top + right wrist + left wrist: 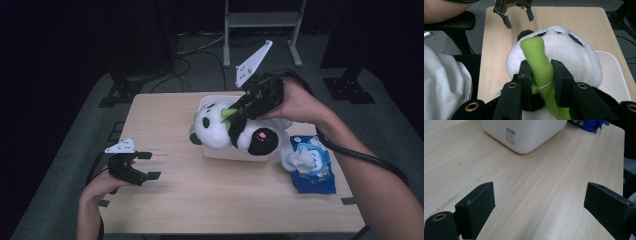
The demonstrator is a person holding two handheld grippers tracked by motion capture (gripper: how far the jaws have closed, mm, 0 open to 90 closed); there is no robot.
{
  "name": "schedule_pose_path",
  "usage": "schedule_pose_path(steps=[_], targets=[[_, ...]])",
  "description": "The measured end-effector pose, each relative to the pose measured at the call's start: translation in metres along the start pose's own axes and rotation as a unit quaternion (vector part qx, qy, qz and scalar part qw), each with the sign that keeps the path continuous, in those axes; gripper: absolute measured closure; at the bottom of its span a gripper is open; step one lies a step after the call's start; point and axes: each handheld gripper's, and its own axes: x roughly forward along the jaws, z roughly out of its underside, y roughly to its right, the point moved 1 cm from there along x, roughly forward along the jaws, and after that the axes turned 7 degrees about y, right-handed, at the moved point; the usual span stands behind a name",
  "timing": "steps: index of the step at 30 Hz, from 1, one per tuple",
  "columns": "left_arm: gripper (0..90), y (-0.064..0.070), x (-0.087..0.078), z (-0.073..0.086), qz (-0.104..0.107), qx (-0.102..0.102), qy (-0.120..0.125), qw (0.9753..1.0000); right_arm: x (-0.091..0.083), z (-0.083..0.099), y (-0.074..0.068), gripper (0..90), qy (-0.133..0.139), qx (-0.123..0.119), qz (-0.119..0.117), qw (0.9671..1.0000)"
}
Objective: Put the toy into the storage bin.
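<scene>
A black-and-white panda plush (220, 131) (564, 52) with a green bamboo stalk (537, 63) (228, 114) lies over a white tub (235, 154) (524, 135) in the middle of the table. My right gripper (239, 116) (541, 75) is shut on the green stalk, its jaws pressed on both sides of it. My left gripper (150, 165) (539, 202) rests open near the table's left edge, with bare wood between its jaws. It also appears far off in the right gripper view as an open left gripper (519, 18).
A blue pack of wet wipes (312, 162) (586, 123) with a white wipe pulled up lies right of the tub. The wooden table (165, 200) has bare room at the front and left. A metal stand (262, 22) and cables sit on the floor behind.
</scene>
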Motion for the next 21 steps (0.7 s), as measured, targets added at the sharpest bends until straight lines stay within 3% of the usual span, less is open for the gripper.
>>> schedule_pose_path(steps=[21], targets=[[8.7,-0.005,-0.009,0.002,-0.012,-0.01,0.012,0.9998,-0.005,-0.012,0.033,70.6,-0.003,0.004,0.011,0.9999]])
